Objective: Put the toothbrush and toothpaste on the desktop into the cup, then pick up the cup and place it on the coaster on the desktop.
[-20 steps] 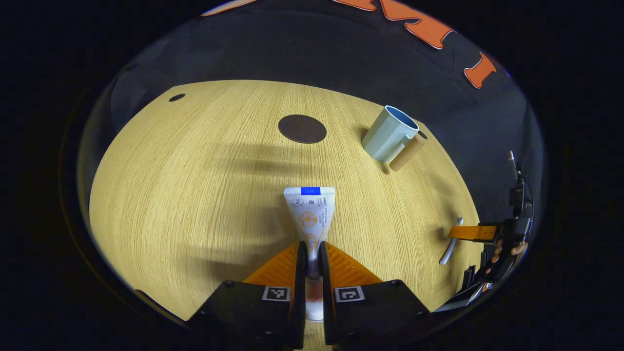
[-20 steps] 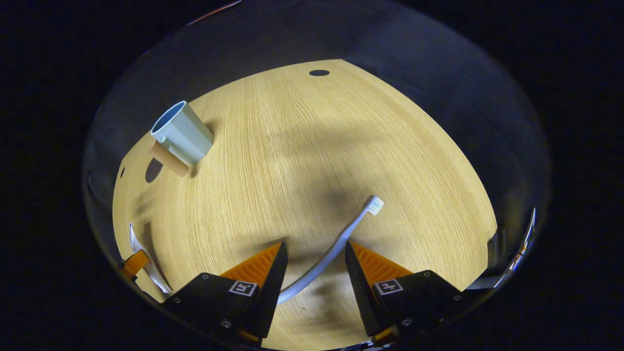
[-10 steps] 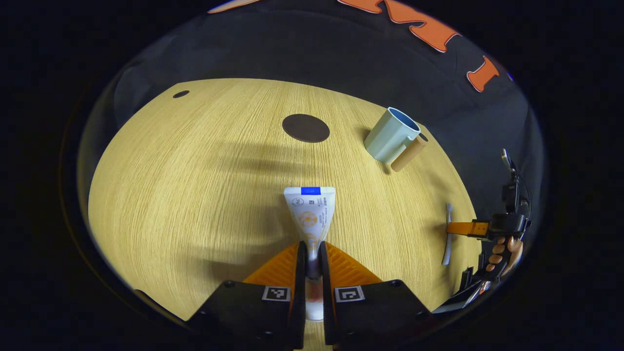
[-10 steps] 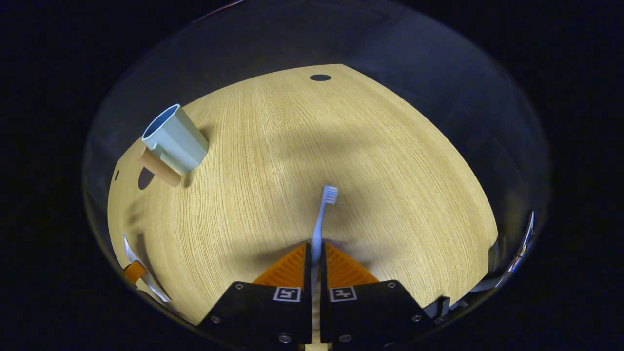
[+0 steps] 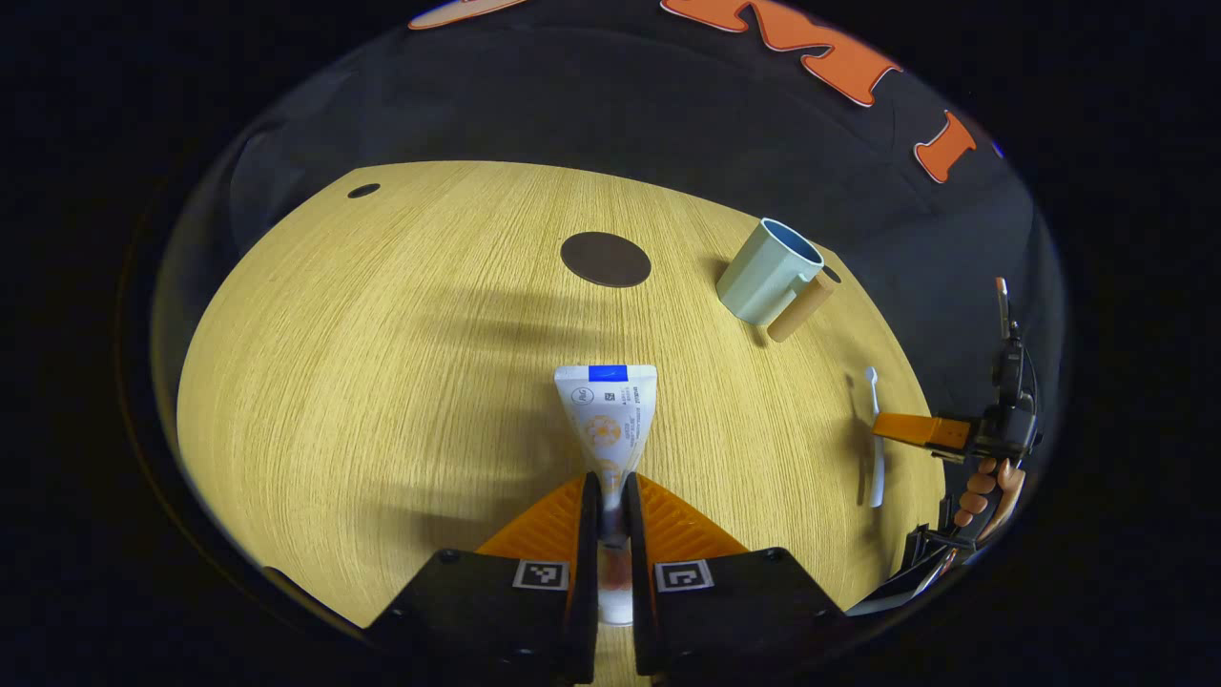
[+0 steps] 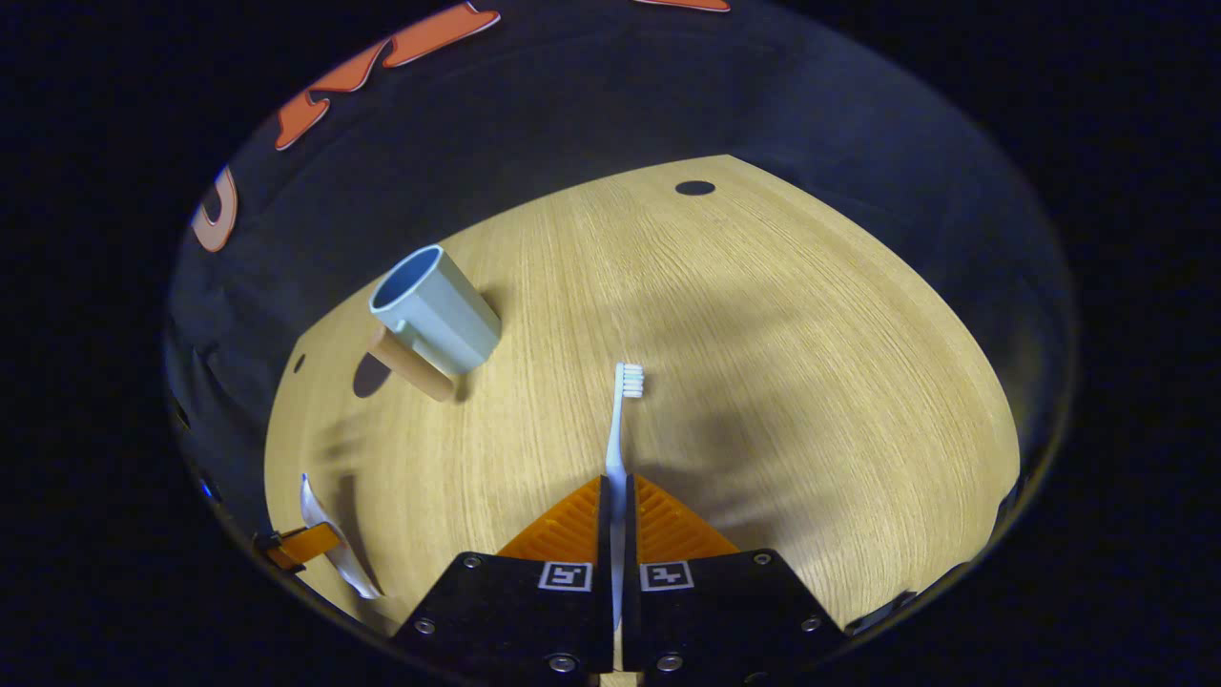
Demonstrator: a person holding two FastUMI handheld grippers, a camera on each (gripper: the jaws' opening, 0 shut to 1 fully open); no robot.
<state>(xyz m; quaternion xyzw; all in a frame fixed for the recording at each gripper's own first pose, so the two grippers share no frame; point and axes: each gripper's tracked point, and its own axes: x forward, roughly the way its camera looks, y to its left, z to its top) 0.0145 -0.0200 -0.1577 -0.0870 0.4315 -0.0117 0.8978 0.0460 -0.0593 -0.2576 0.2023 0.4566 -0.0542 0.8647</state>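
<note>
My left gripper point(image 5: 610, 491) is shut on a white toothpaste tube point(image 5: 607, 410), whose flat crimped end points away from me over the wooden table point(image 5: 382, 363). My right gripper point(image 6: 616, 491) is shut on the handle of a white toothbrush point(image 6: 620, 420), bristle head forward. A pale green cup point(image 5: 768, 270) point(image 6: 436, 310) with a tan wooden handle stands upright at the far right of the left gripper view and at the left of the right gripper view. The dark round coaster point(image 5: 606, 259) point(image 6: 370, 375) lies left of the cup in the left gripper view. That view also shows the right gripper point(image 5: 901, 427) with the toothbrush point(image 5: 875, 448).
Small dark holes point(image 5: 363, 191) point(image 6: 695, 188) mark the tabletop near its far edge. A hand point(image 5: 983, 487) holds the right gripper at the right rim of the left gripper view. The left gripper point(image 6: 296, 549) with the toothpaste tube point(image 6: 329, 534) shows at the lower left of the right gripper view.
My right gripper closed on the toothbrush handle, lifted it and swung left, so the cup sits nearer in its view. The left gripper stayed shut on the tube, hardly moving.
</note>
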